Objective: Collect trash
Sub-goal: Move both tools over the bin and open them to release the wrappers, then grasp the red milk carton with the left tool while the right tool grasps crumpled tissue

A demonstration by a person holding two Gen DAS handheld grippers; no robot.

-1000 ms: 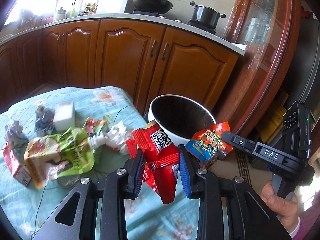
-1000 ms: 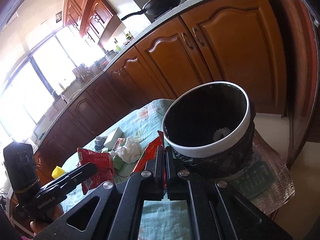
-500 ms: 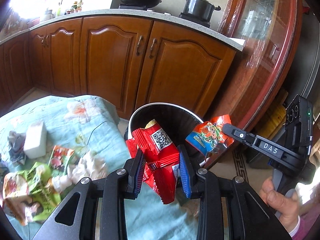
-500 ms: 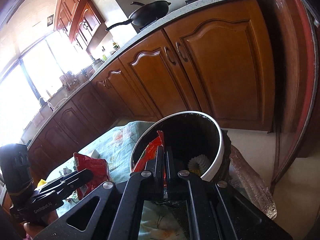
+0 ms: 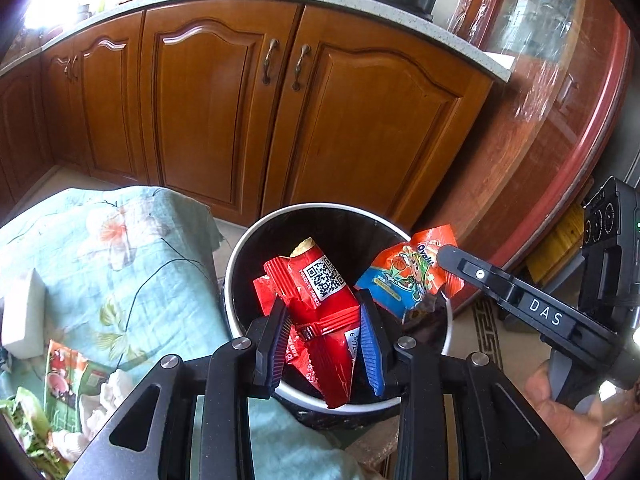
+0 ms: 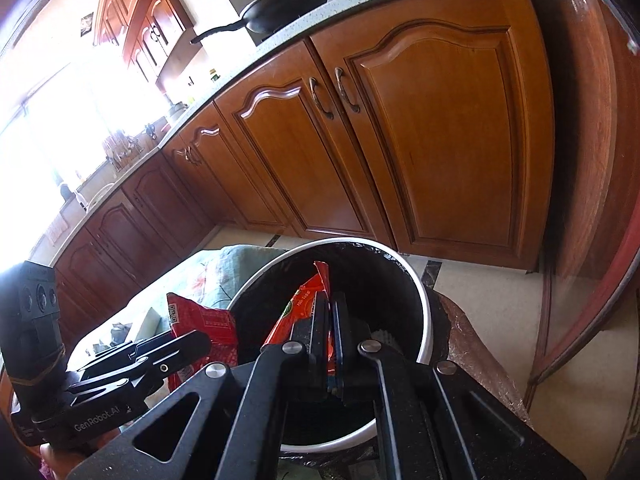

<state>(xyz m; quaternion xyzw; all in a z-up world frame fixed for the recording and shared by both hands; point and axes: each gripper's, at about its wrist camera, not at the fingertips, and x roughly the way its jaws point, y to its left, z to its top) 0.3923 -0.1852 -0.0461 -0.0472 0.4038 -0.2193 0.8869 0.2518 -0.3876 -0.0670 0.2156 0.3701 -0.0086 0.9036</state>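
Observation:
A black-lined bin with a white rim [image 5: 320,205] stands on the floor beside the table. My left gripper [image 5: 322,308] is shut on a red snack wrapper [image 5: 320,280] with a QR code, held over the bin's mouth. My right gripper [image 6: 331,300] hangs over the same bin [image 6: 424,312] with an orange snack wrapper [image 6: 304,300] between its pads; its jaws are opening. In the left wrist view that wrapper [image 5: 404,280] shows orange and blue at the right gripper's tip [image 5: 444,254]. The left gripper [image 6: 200,340] with its red wrapper [image 6: 204,316] appears at the lower left.
A teal flowered cloth [image 5: 120,260] covers the table on the left, with a white block [image 5: 24,320], a snack wrapper [image 5: 68,376] and crumpled tissue on it. Wooden cabinets [image 5: 224,100] stand behind the bin. A glass-fronted cabinet [image 5: 560,100] rises at the right.
Both grippers have travelled from over the table to above the bin, carrying their wrappers. The table litter has slid off to the left of the left wrist view.

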